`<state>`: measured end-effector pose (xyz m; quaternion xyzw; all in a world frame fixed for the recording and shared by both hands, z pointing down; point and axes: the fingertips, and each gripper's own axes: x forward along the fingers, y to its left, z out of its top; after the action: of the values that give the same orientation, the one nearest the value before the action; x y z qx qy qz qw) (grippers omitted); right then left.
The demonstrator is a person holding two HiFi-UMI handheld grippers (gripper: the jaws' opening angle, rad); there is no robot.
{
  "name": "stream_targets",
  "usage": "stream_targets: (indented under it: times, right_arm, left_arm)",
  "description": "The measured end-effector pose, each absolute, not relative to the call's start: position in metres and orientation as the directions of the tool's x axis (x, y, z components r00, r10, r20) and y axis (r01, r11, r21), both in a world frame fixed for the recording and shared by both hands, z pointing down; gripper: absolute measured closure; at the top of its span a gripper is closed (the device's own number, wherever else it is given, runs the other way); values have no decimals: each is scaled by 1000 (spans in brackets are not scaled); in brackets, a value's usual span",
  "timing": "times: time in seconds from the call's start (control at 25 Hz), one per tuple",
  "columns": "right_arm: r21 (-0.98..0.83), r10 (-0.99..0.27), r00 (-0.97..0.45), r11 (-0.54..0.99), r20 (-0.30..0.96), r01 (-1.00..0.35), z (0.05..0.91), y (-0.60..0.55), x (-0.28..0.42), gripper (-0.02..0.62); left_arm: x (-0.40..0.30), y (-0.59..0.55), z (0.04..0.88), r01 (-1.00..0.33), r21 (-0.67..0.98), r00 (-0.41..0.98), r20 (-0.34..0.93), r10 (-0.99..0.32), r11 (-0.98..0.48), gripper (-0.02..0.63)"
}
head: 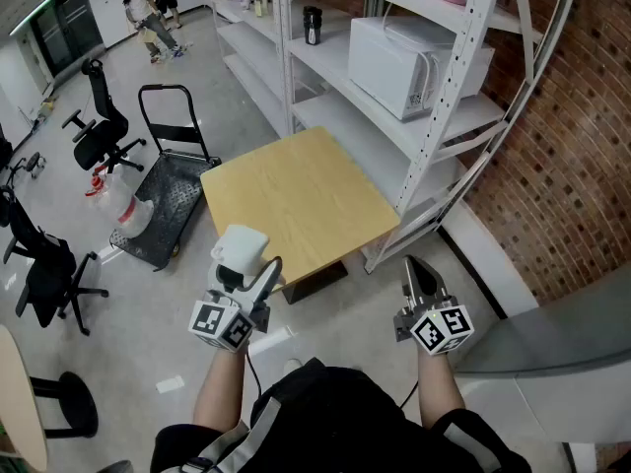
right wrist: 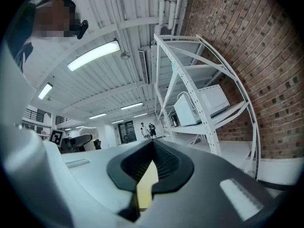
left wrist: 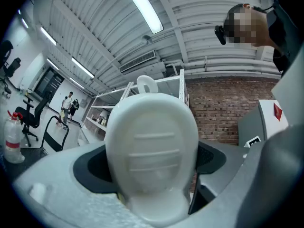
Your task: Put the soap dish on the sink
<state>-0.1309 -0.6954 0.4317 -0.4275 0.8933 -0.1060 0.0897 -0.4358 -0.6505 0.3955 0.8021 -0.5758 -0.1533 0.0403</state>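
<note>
The soap dish [head: 241,245] is a white oval tray with ribs on its face. It is held above the floor, off the near edge of the wooden table [head: 296,200], with my left gripper [head: 251,264] shut on it. In the left gripper view the soap dish [left wrist: 151,151] fills the space between the jaws and stands upright. My right gripper [head: 418,269] hovers to the right of the table's near corner. Its jaws meet at the tip [right wrist: 153,146] with nothing between them. I cannot make out a sink for certain.
White metal shelving [head: 434,116] with a microwave [head: 399,62] stands behind the table against a brick wall [head: 562,166]. A black trolley [head: 168,200] and office chairs [head: 99,131] are at the left. A grey flat surface [head: 552,343] lies at the lower right. People [head: 148,13] stand far off.
</note>
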Motion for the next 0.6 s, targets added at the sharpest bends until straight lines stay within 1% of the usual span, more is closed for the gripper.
stream_targets:
  times: [0.6]
  right_arm:
    - [-263, -792, -607, 600, -64, -755, 431, -699, -123, 589]
  left_arm:
    - [-423, -663, 401, -902, 239, 320, -184, -929, -358, 140]
